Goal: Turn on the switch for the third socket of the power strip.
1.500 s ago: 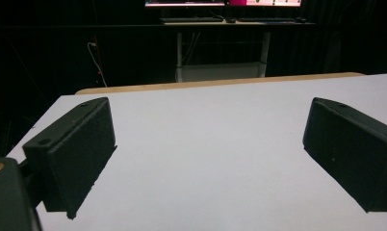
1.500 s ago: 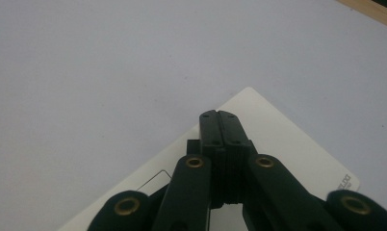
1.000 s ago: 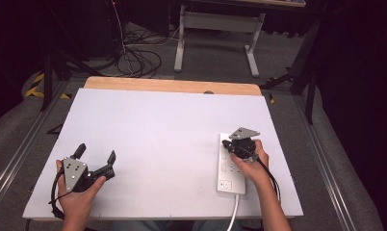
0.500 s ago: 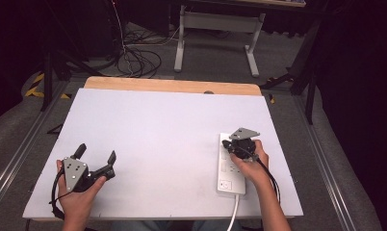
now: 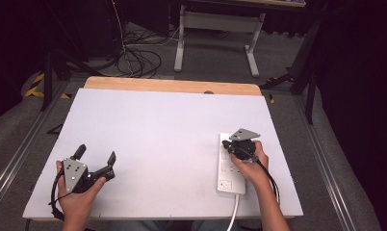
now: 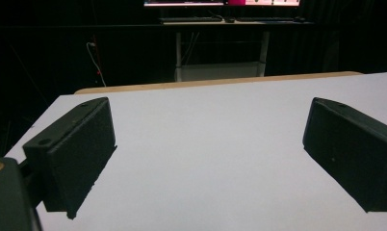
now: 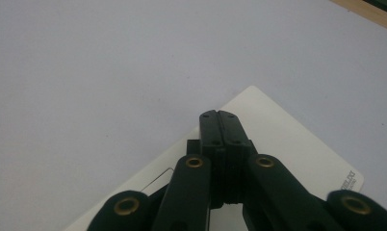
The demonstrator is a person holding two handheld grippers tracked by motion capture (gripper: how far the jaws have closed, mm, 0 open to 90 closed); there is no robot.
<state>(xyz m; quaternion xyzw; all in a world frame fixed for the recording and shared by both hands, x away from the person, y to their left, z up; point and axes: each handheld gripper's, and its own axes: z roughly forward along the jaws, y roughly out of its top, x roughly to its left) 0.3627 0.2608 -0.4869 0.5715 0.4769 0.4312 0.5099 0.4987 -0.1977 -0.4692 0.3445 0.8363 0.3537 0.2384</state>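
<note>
One power strip (image 5: 231, 166) lies under the closed right tongs (image 5: 226, 144); left tongs (image 5: 96, 153) spread wide.

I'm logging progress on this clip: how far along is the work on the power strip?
Done: the power strip lies flat at the table's right side, its cord hanging off the near edge. In hand: the right gripper, jaws shut with nothing between them, sits over the strip's far end. Whether it presses anything is hidden. Left: the left gripper rests open on bare table, so nothing is plugged in or moved yet.
</note>
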